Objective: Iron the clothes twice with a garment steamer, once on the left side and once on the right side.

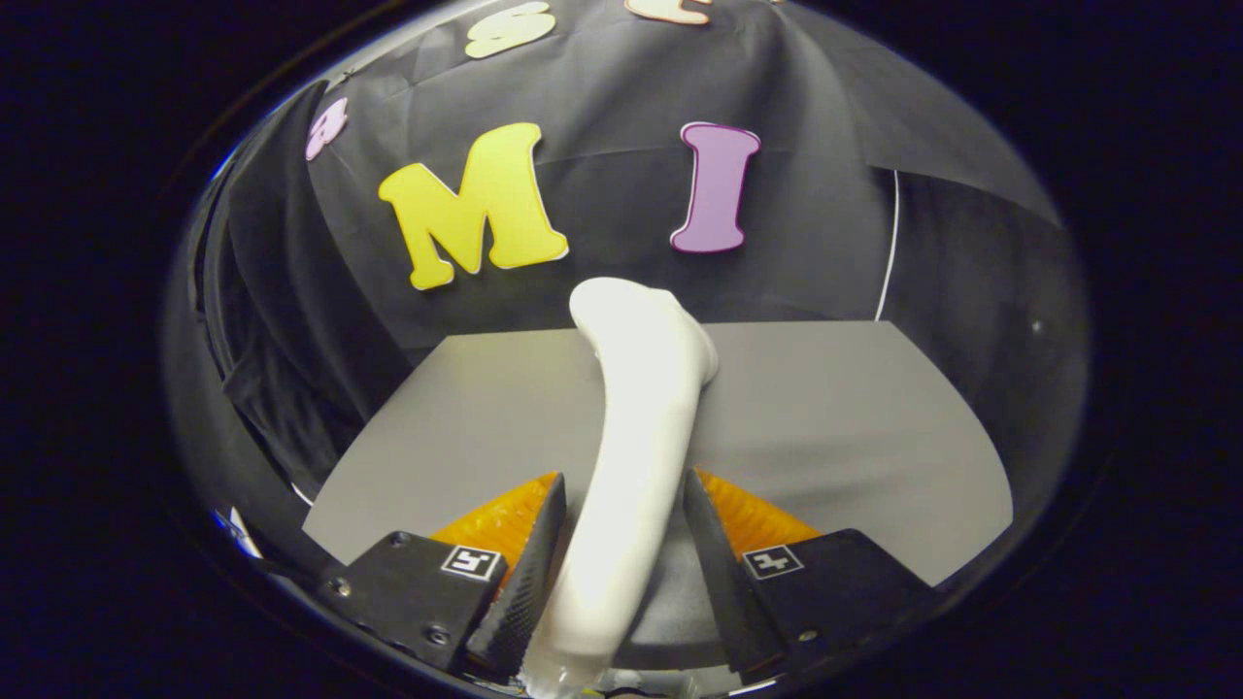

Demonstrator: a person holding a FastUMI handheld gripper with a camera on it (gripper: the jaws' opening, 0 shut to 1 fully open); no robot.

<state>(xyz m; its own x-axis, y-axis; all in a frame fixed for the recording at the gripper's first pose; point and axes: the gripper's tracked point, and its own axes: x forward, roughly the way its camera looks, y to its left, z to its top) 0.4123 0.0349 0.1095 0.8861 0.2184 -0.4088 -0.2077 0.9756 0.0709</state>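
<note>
steamer (636, 437) clamped between gripper (621, 510) fingers, pointing forward, away

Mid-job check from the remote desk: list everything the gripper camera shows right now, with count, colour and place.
garment steamer: one, white, its handle runs up between the two fingers and its head ends ahead of them, over the table's far half.
table: one, grey, flat surface under and beyond the fingers, reaching to the booth wall.
booth wall: one, black cloth, hanging behind and to both sides of the table.
cord: one, thin and white, hanging down the wall to the table's far right corner.
gripper: one, both fingers pressed against the steamer's handle from either side, holding it.
</note>
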